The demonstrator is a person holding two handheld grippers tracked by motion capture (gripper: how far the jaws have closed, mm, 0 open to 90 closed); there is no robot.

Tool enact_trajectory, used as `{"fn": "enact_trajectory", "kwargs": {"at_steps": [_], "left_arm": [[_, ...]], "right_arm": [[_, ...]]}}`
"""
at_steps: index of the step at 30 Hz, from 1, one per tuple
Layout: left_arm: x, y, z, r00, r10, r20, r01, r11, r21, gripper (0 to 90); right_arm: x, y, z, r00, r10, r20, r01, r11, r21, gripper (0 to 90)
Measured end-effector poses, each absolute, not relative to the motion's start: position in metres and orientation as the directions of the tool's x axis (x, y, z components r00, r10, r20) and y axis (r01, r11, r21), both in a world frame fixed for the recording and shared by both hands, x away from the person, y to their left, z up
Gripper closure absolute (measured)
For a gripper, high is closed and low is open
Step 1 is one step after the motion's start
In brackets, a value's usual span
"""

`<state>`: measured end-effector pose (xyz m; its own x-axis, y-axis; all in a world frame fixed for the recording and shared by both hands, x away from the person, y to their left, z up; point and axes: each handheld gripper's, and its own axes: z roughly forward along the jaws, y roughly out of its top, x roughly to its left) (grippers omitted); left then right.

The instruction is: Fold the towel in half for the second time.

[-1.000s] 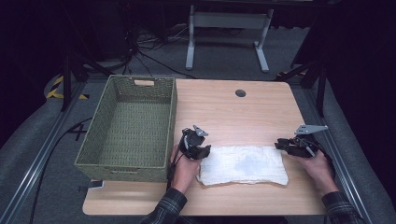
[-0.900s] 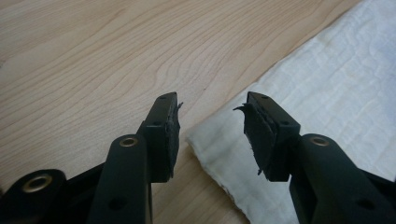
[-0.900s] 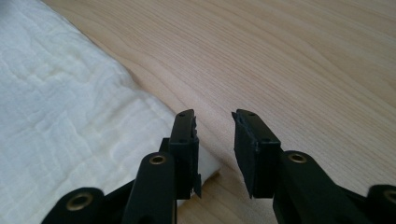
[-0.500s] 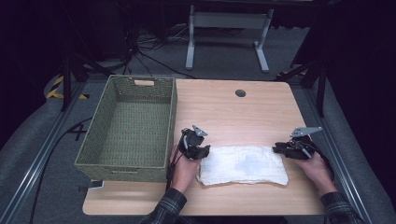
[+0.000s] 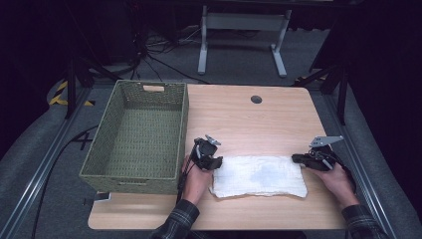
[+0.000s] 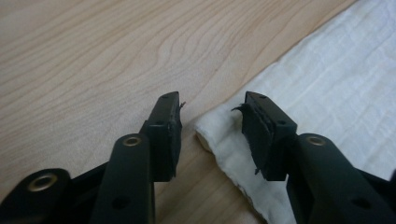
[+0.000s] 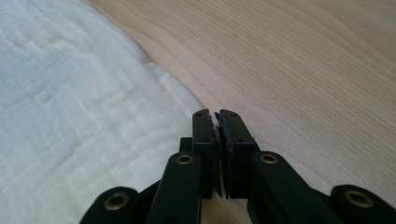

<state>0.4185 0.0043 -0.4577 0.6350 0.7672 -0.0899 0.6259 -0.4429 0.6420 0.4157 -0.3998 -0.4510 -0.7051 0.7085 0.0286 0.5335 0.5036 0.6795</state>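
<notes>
A pale wooden table (image 5: 259, 119) stands on a grey floor in a dark room. A white folded cloth (image 5: 259, 177) lies near its front edge, right of a green woven basket (image 5: 134, 134). The left gripper (image 6: 212, 116) sits at the cloth's left corner, jaws well apart around it, gripping nothing. The right gripper (image 7: 215, 122) is at the cloth's right edge, jaws pressed together, seemingly without fabric between them.

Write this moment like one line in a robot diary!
left gripper: open, astride white cloth corner | right gripper: shut, at cloth's edge | basket: empty
</notes>
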Motion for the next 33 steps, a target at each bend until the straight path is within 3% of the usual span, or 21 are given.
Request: {"fn": "enact_trajectory", "kwargs": {"at_steps": [4,5,6,8,33], "left_arm": [[0.419,0.005,-0.458,0.651,0.753,-0.1,0.621,-0.452,0.641,75.8],[0.419,0.005,-0.458,0.662,0.742,-0.107,0.616,-0.457,0.642,75.8],[0.419,0.004,-0.458,0.667,0.735,-0.12,0.619,-0.457,0.639,82.3],[0.418,0.003,-0.457,0.668,0.733,-0.125,0.622,-0.459,0.634,84.8],[0.422,0.0,-0.429,0.687,0.72,-0.103,0.537,-0.407,0.739,86.1]], "right_arm": [[0.416,-0.4,-0.451,-0.701,0.713,0.017,0.532,0.506,0.679,86.3],[0.416,-0.401,-0.451,-0.699,0.715,0.014,0.531,0.507,0.679,86.4],[0.416,-0.401,-0.451,-0.698,0.716,0.015,0.531,0.504,0.681,86.4],[0.416,-0.401,-0.45,-0.695,0.719,0.001,0.528,0.51,0.68,86.6],[0.422,-0.423,-0.426,-0.641,0.768,-0.017,0.477,0.416,0.774,86.5]]}}
